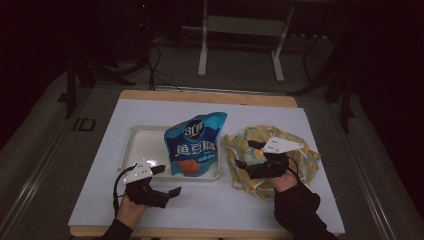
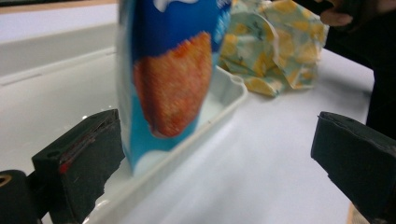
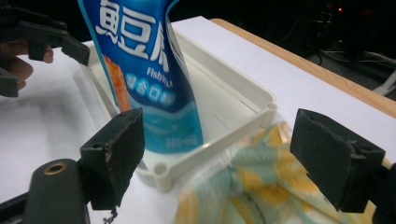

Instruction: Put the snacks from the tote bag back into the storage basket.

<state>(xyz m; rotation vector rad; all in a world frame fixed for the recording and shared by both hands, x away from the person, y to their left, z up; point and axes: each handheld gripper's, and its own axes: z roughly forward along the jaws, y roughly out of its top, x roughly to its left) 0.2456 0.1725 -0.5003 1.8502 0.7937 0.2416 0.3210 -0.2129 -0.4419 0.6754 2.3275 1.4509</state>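
Approaching the snack bag (image 1: 196,144) in the tray (image 1: 137,131); my left hand-held gripper (image 1: 167,181) and right hand-held gripper (image 1: 247,153) are wide open, empty; next, close on the bag.

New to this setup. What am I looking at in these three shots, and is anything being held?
No robot arm here: a person holds a two-jaw hand tool in each hand. The high view looks down on the table; the other two come from cameras riding on each tool, looking along its black jaws.

On the table: a white tray with a blue snack bag standing in it, and beside it a crumpled yellow-patterned cloth.

The left gripper sits near the tray's front edge, jaws wide, with the bag ahead of them. The right gripper hovers over the cloth, jaws also wide.

Nothing is held.
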